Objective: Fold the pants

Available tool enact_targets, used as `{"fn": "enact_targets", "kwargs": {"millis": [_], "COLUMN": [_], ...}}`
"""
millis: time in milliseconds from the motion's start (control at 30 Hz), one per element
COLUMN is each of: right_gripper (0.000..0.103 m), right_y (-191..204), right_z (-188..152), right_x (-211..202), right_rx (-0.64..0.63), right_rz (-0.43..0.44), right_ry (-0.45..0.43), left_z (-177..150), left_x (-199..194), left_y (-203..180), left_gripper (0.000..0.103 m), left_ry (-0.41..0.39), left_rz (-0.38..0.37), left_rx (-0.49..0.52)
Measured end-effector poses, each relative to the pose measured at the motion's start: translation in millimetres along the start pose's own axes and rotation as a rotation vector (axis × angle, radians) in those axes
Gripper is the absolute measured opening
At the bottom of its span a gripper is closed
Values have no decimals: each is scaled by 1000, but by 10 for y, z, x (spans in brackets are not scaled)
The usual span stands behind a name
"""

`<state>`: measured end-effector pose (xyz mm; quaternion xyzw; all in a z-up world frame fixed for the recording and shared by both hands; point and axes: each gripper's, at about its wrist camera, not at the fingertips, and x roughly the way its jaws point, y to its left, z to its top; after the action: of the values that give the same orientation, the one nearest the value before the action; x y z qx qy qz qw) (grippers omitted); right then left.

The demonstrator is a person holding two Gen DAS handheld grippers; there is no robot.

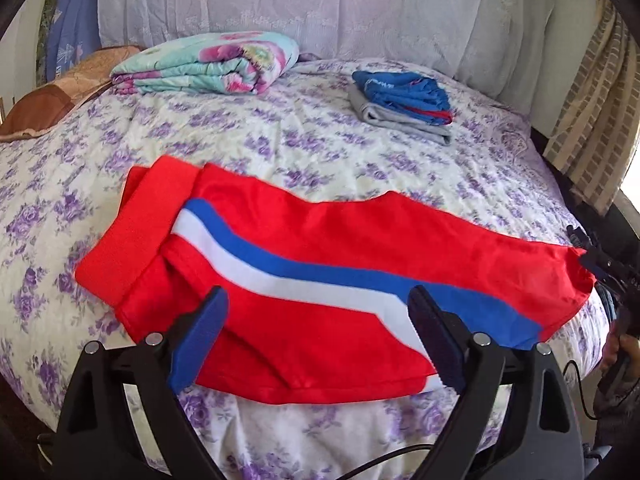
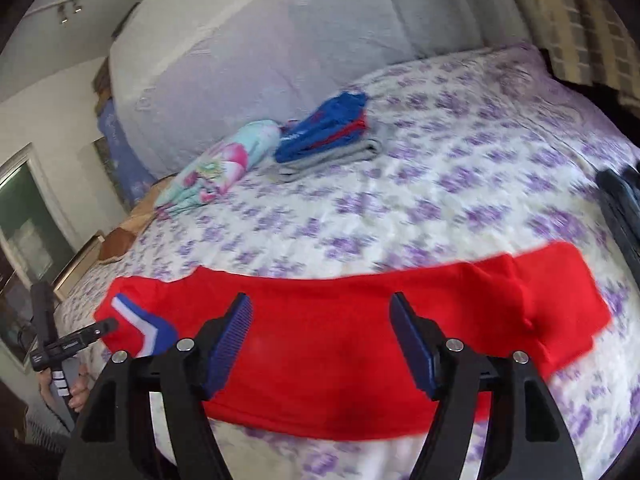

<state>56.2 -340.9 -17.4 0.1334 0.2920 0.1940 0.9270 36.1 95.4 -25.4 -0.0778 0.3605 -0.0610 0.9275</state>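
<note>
The left tool (image 1: 316, 336) stands wide, its blue-padded fingers (image 1: 200, 336) spread apart and hanging above the near edge of the red fabric pants with a blue and white stripe (image 1: 320, 240), gripping nothing. The right tool (image 2: 322, 340) also stands wide with nothing pinched between its ribbed blue pads (image 2: 234, 332); the right wrist picture is blurred, so contact with the cloth cannot be told. The pants lie flat, folded lengthwise, directly ahead of and beneath both tools, stretched across the near part of the bed with a white quilt printed in purple flowers (image 1: 280, 136). From the left tool, the ribbed red waistband (image 1: 132, 236) lies ahead to the left, and the right tool shows at the far right end of the pants. From the right tool, the striped end lies to the left, close to the left tool.

Beyond the pants, well apart, a stack of folded blue and grey clothes (image 1: 404, 100) sits near the head of the bed. Left of it lies a folded turquoise floral blanket (image 1: 212, 64), and further left a brown cushion (image 1: 56, 96). A pale lilac padded headboard (image 1: 320, 4) rises behind them all.
</note>
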Motion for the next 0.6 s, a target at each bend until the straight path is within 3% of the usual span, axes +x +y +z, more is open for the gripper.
{"fn": "enact_targets", "kwargs": {"millis": [100,200,267,333,433,500,600], "right_gripper": [72,72,72,72,72,72,72], "right_y": [508,979,1154,1144,1181,1318,1503], "right_z": [154,131,28,-130,-22,198,475], "right_x": [364,825,1195,1629,1582,1416,1426], "right_rx": [-85,-140,-168,-144,-135,-198,-291], "right_rz": [156,302,315,266,292,328,313], "right_ry": [55,172,286,467,467,393,332], "left_z": [-1,-81,-115,-109,-51,9,72], "left_x": [97,298,267,208,-60,-213,-228], "left_y": [21,281,312,279,306,361,532], "left_gripper": [89,88,88,88,88,92,93], "left_ry": [16,113,98,87,-1,-63,-76], "left_rz": [70,83,62,75,27,40,67], "left_rx": [9,-68,-57,-36,-45,-47,-102]}}
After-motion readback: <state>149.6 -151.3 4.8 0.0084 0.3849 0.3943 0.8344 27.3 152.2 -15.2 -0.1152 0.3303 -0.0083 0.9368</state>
